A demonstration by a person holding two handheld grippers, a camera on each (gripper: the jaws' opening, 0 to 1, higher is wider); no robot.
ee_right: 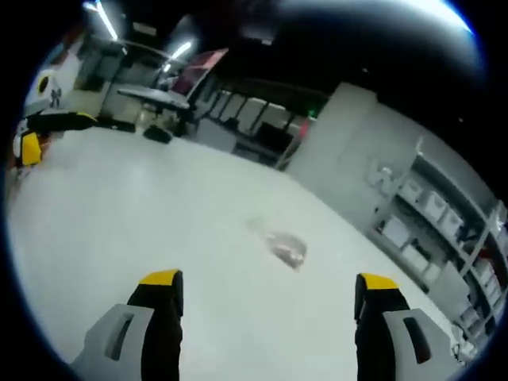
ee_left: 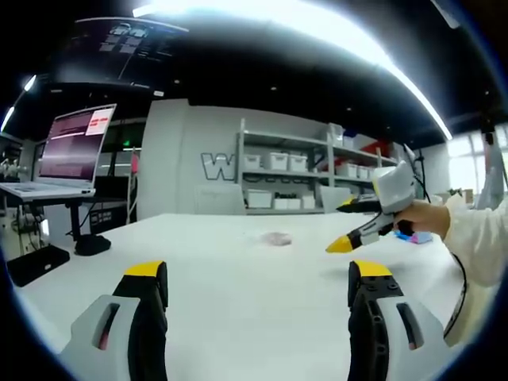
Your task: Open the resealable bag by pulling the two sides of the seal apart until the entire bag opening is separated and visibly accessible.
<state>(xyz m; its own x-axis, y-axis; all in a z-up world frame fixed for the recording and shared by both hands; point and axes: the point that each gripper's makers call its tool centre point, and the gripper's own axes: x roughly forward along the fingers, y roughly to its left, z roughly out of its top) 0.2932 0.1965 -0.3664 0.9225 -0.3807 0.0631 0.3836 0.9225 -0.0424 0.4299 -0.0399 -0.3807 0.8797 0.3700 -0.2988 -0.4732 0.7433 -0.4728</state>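
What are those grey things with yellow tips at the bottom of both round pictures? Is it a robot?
No robot: a person holds a pinching tool in each hand, and a small camera rides on each tool. One picture looks out from the left gripper, the other from the right gripper. Both are open and hold nothing. On the white table lies a small clear bag, which they are meant to open. In the left gripper view you can see the person's hand with the other tool. A laptop stands at the side.

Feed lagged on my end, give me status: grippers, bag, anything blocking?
Left gripper open, empty. Right gripper open, empty, above the table. Resealable bag flat on table, untouched, seal state unreadable. Nothing between grippers and bag.
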